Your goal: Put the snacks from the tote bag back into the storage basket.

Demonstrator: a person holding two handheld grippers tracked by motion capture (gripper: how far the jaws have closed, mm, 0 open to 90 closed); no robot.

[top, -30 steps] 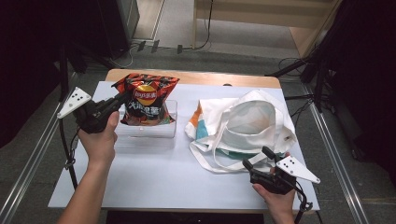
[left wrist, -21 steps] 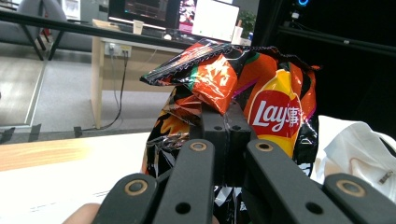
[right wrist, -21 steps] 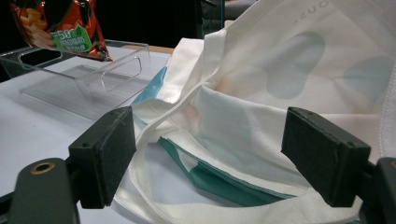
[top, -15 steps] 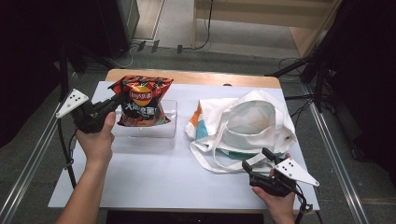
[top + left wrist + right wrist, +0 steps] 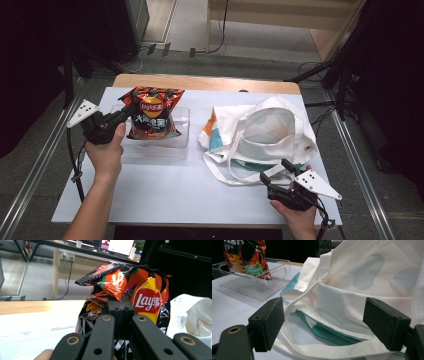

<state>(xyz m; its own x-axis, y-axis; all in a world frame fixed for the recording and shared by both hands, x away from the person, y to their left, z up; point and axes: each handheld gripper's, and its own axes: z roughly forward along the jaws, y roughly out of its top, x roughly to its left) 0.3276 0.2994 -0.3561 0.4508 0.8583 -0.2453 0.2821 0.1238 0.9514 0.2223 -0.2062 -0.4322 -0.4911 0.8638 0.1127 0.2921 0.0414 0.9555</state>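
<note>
A red and black Lay's chip bag [image 5: 154,114] [image 5: 140,300] [image 5: 244,257] hangs upright over a clear plastic tray [image 5: 179,142] [image 5: 254,287] at the left of the table. My left gripper [image 5: 131,111] [image 5: 121,305] is shut on the bag's left edge, jaws pressed together on the crinkled foil. A white tote bag [image 5: 265,132] [image 5: 352,290] with teal and orange patches lies open at the right, straps spread toward the front. My right gripper [image 5: 276,170] [image 5: 324,327] stands open just in front of the tote's straps, with nothing pinched between its pads.
A white sheet [image 5: 190,195] covers the wooden table [image 5: 205,82]. Black stands and cables surround the table, and metal rails [image 5: 357,160] run along both sides. Bare sheet lies between the tray and the front edge.
The left gripper has lowered the chip bag, so that its bottom now stands lower in the clear tray. The right gripper has stayed in place by the tote.
</note>
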